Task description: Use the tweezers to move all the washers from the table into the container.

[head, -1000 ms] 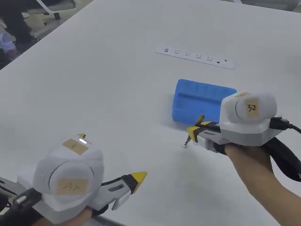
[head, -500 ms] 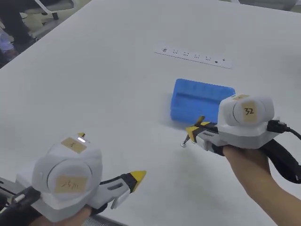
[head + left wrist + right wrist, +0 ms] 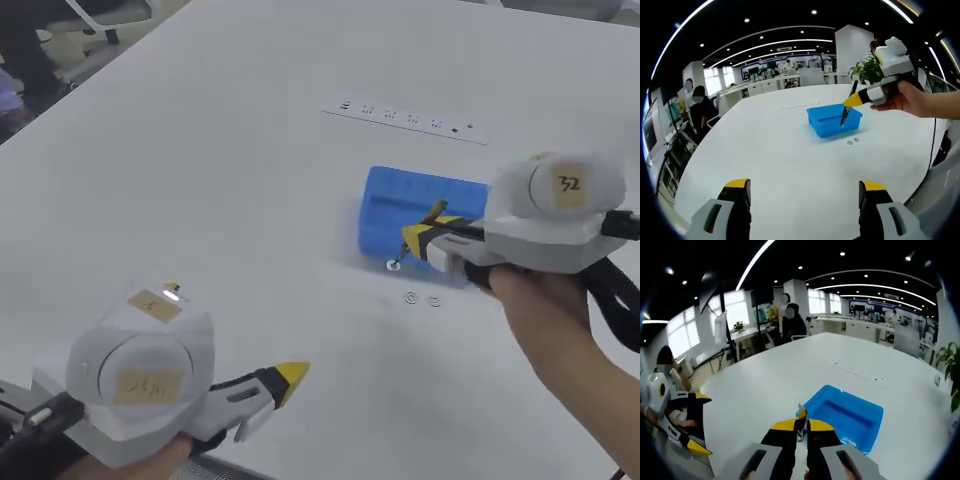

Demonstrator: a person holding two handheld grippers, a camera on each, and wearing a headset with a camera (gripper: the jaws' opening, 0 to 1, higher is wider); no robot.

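The right tongs are clamped on the tweezers, tip hanging at the blue container's near wall, with what looks like a washer pinched there. Two more washers lie on the counter just beside the container. The left tongs gape apart over the counter's near edge.

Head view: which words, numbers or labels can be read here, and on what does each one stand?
"32": on the tan sticker on the right gripper.
Two tan stickers on the left gripper: handwriting too blurred to read.
Marks on the power strip: too small to read.
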